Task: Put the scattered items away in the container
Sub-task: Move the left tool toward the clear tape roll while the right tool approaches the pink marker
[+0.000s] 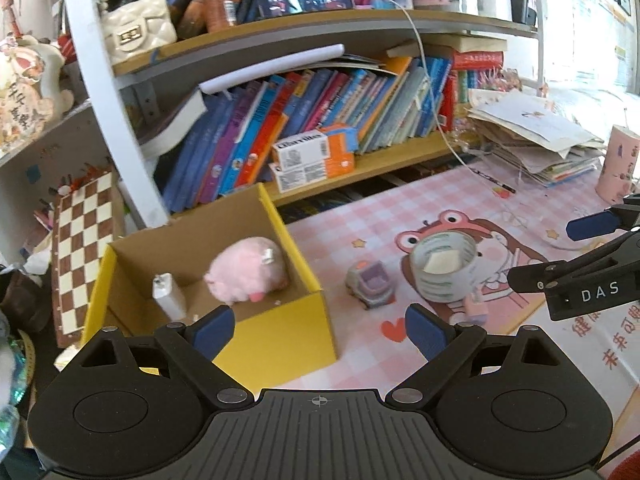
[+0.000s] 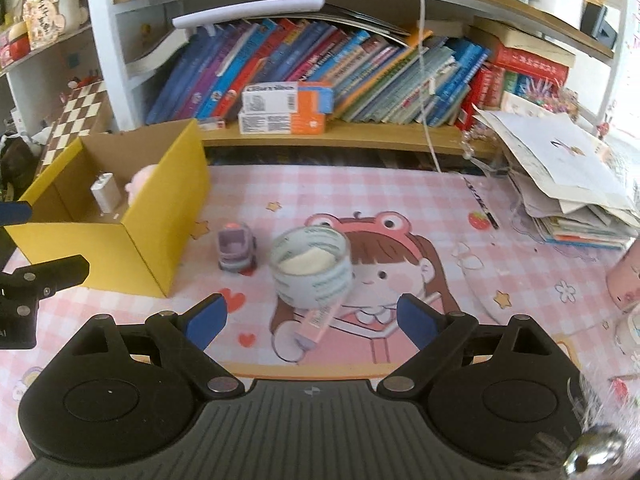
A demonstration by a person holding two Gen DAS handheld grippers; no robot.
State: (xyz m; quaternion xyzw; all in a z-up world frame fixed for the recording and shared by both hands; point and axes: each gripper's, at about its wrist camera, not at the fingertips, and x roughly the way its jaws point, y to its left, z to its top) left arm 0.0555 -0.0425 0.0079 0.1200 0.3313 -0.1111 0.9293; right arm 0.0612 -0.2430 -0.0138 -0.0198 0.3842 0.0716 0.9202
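Container (image 1: 280, 332) holds plush (image 1: 244, 274) and charger (image 1: 168, 294); tape roll (image 2: 312, 272), toy (image 2: 236, 250), tube (image 2: 318, 322) wait on desk (image 2: 520, 360); right tool (image 2: 312, 320), spread and empty, faces the tube; left tool (image 1: 320, 330) is spread too.

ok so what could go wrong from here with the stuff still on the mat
The pink tube lies against the base of the tape roll, so closing the open right tongs on either one may nudge the other away.

The small purple toy sits close to the yellow box wall, leaving little room for a finger on that side.

The left tongs, also open, hover near the box edge and could bump it.
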